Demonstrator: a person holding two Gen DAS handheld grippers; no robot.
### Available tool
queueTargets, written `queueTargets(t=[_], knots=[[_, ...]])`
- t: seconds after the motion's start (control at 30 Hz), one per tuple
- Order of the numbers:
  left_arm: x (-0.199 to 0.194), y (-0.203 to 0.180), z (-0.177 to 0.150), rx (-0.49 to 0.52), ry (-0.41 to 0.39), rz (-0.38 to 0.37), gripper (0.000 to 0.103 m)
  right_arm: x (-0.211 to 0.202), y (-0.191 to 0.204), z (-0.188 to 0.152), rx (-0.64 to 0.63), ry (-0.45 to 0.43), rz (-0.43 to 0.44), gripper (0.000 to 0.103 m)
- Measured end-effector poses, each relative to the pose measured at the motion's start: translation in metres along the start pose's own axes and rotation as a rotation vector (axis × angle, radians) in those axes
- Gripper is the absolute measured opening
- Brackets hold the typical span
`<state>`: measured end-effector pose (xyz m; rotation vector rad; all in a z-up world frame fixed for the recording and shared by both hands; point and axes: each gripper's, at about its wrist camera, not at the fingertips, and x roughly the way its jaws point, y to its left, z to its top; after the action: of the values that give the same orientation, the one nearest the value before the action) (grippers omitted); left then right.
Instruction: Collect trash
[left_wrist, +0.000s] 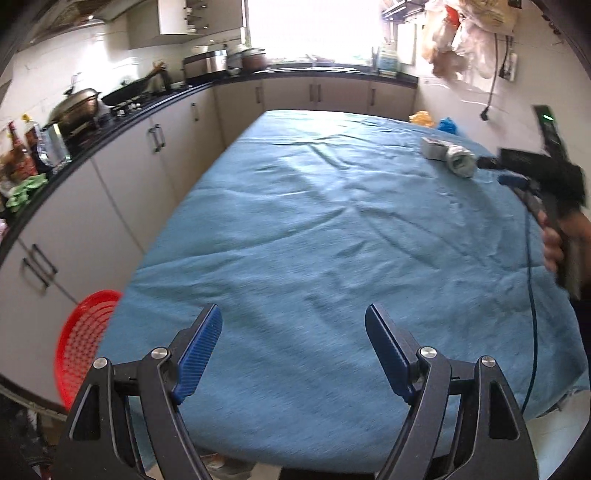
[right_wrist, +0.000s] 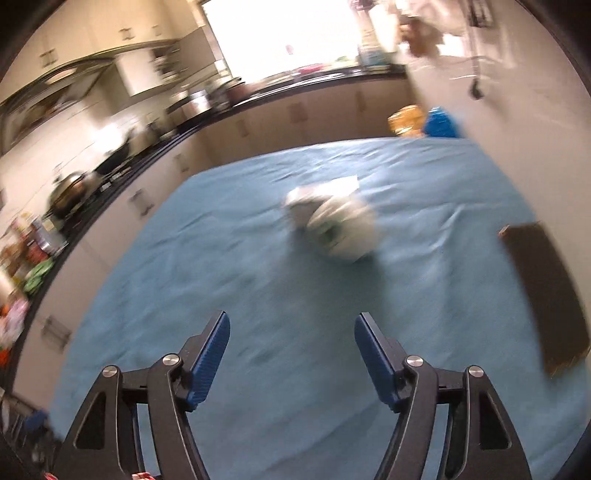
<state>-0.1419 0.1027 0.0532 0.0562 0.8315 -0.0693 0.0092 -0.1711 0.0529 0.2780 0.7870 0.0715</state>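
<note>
White trash lies on the blue-clothed table (left_wrist: 295, 221): a small white carton (left_wrist: 433, 147) and, touching it, a crumpled white cup (left_wrist: 460, 162) with green print. In the right wrist view the same cup (right_wrist: 341, 225) and carton (right_wrist: 317, 194) are blurred, ahead of my right gripper (right_wrist: 291, 336), which is open and holds nothing. My left gripper (left_wrist: 293, 332) hangs open over the near end of the table, far from the trash. From the left wrist view, the right gripper (left_wrist: 498, 171) is held by a hand (left_wrist: 554, 243) just right of the cup.
A red mesh basket (left_wrist: 85, 343) stands on the floor at the table's near left corner. A dark flat board (right_wrist: 546, 295) lies on the cloth at the right. Yellow (left_wrist: 421, 118) and blue (left_wrist: 447, 125) bags sit beyond the far right corner. Kitchen counters (left_wrist: 110, 122) line the left and back.
</note>
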Motion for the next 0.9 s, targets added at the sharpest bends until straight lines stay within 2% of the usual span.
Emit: queueTargets(t=[0.1, 0.27, 0.33, 0.43, 0.5, 0.6, 0.7, 0.77, 0.83, 0.9], knots=[[0.004, -0.009, 0.005, 0.028, -0.012, -0.020, 0.079, 0.020, -0.017, 0.034, 0.030, -0.003, -0.047, 0.077], [0.012, -0.013, 0.016, 0.074, -0.032, 0.000, 0.079, 0.074, -0.039, 0.096, 0.138, 0.027, -0.088, 0.077], [0.017, -0.010, 0.018, 0.078, -0.028, 0.003, 0.079, 0.093, -0.045, 0.111, 0.157, 0.050, -0.112, 0.077], [0.025, -0.001, 0.022, 0.062, -0.009, 0.012, 0.079, 0.123, -0.050, 0.130, 0.195, 0.090, -0.106, 0.071], [0.032, 0.008, 0.023, 0.039, 0.007, 0.020, 0.079, 0.136, -0.045, 0.132, 0.190, 0.136, -0.060, 0.050], [0.037, 0.022, 0.022, -0.004, 0.028, 0.023, 0.079, 0.141, -0.019, 0.118, 0.106, 0.205, 0.049, 0.044], [0.036, 0.032, 0.020, -0.037, 0.040, 0.018, 0.079, 0.132, 0.021, 0.087, -0.061, 0.292, 0.186, 0.043], [0.034, 0.035, 0.019, -0.053, 0.045, 0.006, 0.079, 0.112, 0.052, 0.060, -0.186, 0.351, 0.321, 0.042], [0.031, 0.036, 0.019, -0.067, 0.048, -0.013, 0.079, 0.083, 0.067, 0.043, -0.259, 0.345, 0.407, 0.048], [0.029, 0.034, 0.022, -0.080, 0.052, -0.042, 0.079, 0.054, 0.062, 0.036, -0.243, 0.281, 0.431, 0.073]])
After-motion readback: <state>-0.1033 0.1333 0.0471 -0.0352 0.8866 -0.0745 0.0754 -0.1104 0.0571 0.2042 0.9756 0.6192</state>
